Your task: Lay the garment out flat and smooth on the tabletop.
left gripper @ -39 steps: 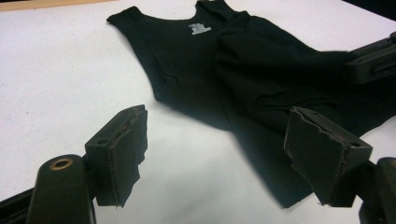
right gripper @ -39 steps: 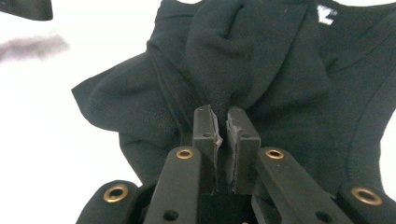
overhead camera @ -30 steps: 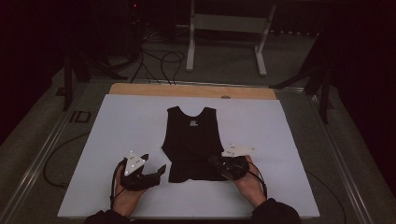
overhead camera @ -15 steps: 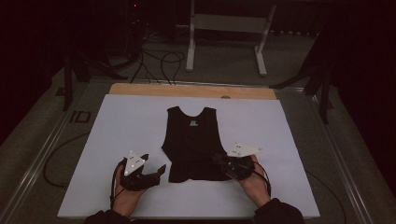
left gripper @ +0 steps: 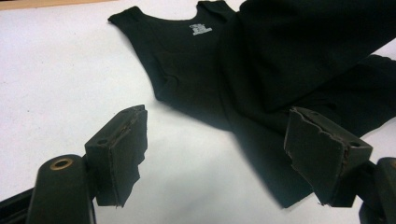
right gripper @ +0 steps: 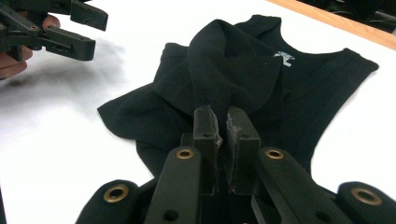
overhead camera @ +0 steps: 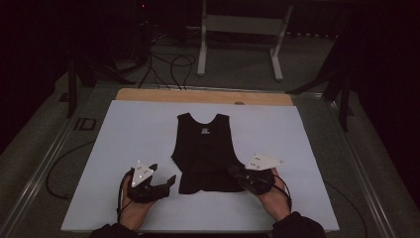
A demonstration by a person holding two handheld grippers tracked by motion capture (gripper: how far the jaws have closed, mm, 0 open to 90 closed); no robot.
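— Where's the tank top (overhead camera: 204, 151)?
— Flat on the white tabletop (overhead camera: 124, 134), neck away from the person; its near right hem corner is lifted and bunched.
— Held by what?
— The right gripper (right gripper: 223, 128); jaws closed tight on that fabric, probably to fold it over.
— And the left gripper (left gripper: 212, 154)?
— Jaws spread wide, holding nothing; it hovers just beside the near left hem corner, likely lined up to take it.

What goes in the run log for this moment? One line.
left gripper: open, beside hem, off cloth | right gripper: shut on vest, hem corner lifted | vest otherwise flat on white table
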